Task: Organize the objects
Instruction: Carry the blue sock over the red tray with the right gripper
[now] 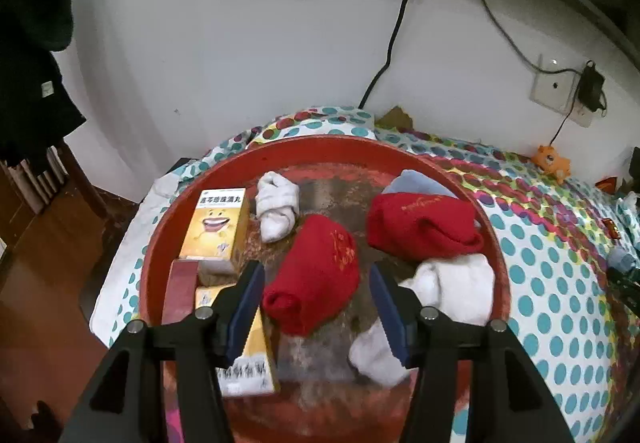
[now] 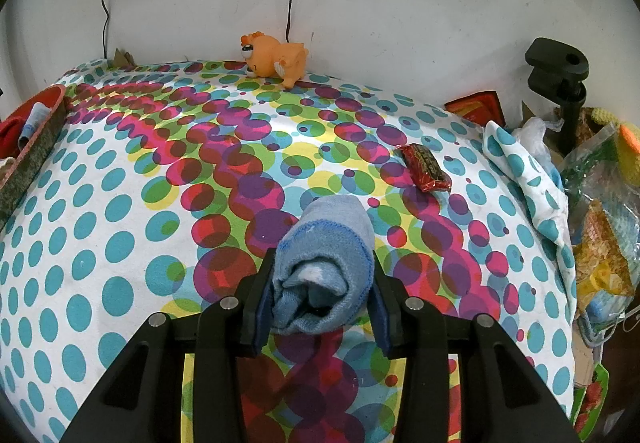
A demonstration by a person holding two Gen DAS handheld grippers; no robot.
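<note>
Left wrist view first: the left gripper (image 1: pixel 316 303) hangs released over a round red tray (image 1: pixel 160 243) on the spotted bedspread (image 1: pixel 560 283), its jaws wide apart on either side of a red sock roll (image 1: pixel 316 275) without touching it. I count two red rolls in the tray, the second (image 1: pixel 416 227) further back, with a pale blue roll (image 1: pixel 416 183) peeping out behind it. White socks make three bundles: one (image 1: pixel 276 211) at the back, two (image 1: pixel 456 283) (image 1: pixel 376 355) on the right. Two yellow boxes (image 1: pixel 216 227) (image 1: pixel 248 367) and a dark red one (image 1: pixel 182 291) line the left side. Right wrist view next: the right gripper (image 2: pixel 324 283) is clenched on a blue sock roll (image 2: pixel 326 255), held above the bedspread (image 2: pixel 100 243) well apart from the tray (image 2: pixel 36 147), whose rim shows at far left. A red packet (image 2: pixel 424 167) lies loose on the cloth, and an orange toy (image 2: pixel 276 59) sits by the wall. I judge the sorting well along: most things sit in the tray, grouped by kind, while the held blue roll and perhaps the packet are yet to be placed.
</note>
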